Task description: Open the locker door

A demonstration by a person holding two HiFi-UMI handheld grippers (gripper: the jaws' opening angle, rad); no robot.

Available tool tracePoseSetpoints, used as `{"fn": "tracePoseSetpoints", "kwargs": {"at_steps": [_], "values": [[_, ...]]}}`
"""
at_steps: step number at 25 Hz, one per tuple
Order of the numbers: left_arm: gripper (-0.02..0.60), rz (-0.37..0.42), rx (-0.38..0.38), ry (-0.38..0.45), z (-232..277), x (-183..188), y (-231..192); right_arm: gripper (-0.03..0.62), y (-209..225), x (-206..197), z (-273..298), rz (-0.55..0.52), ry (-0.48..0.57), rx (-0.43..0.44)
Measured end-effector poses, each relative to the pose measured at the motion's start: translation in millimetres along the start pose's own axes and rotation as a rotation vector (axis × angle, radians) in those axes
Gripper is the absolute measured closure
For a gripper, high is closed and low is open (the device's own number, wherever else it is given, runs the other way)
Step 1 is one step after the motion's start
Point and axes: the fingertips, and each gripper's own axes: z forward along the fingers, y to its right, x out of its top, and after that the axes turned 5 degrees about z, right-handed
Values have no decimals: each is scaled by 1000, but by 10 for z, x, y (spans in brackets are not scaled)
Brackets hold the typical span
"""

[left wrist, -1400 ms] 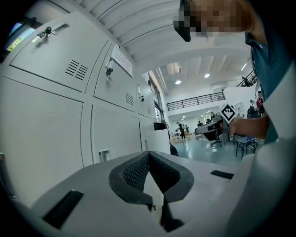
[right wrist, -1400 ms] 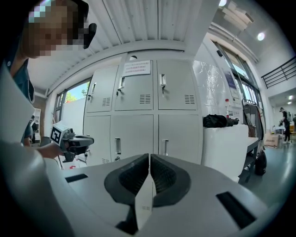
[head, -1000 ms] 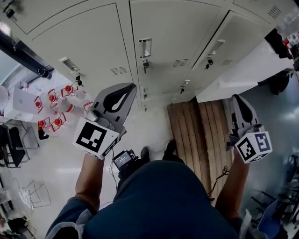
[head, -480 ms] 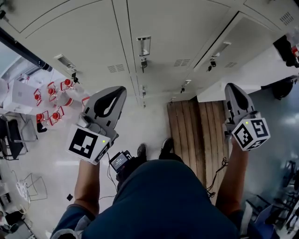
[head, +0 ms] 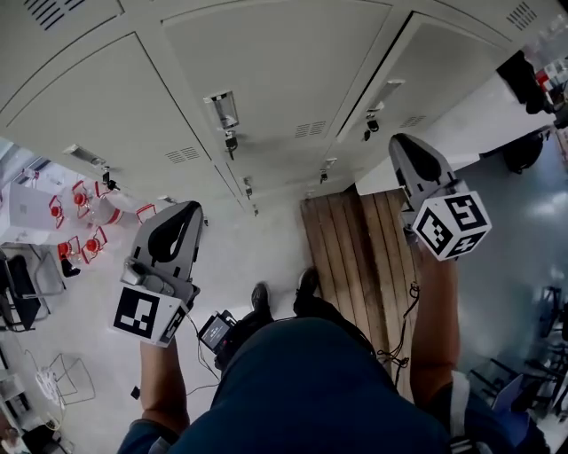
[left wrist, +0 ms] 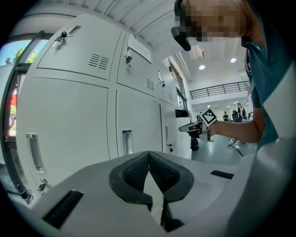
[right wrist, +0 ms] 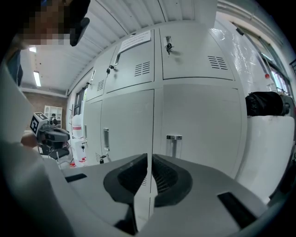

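The right gripper (head: pixel 404 144) is sitting closer to the closed locker door (head: pixel 293 71) than a second ago and the left gripper (head: pixel 185 213) lower, both hanging clear of it, fingers pressing together on nothing, the upper lockers (head: pixel 53 13) being cut off above.

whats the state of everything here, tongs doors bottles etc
left tongs, shut, nothing between them
right tongs, shut, nothing between them
locker doors, every one in view closed
door handle, untouched, clear of both tongs
red-capped bottles, standing, caps on
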Motion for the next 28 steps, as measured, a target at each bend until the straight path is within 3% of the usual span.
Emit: {"fn": "tracePoseSetpoints", "kwargs": {"at_steps": [14, 17, 28], "values": [[565, -34, 29, -60, 211, -220, 117, 551, 486, -31, 720, -87, -33, -42], [565, -45, 32, -55, 263, -247, 136, 461, 514, -71, 820, -86, -40, -44], [565, -84, 30, -41, 335, -329, 211, 461, 567, -84, 1091, -100, -19, -92]]}}
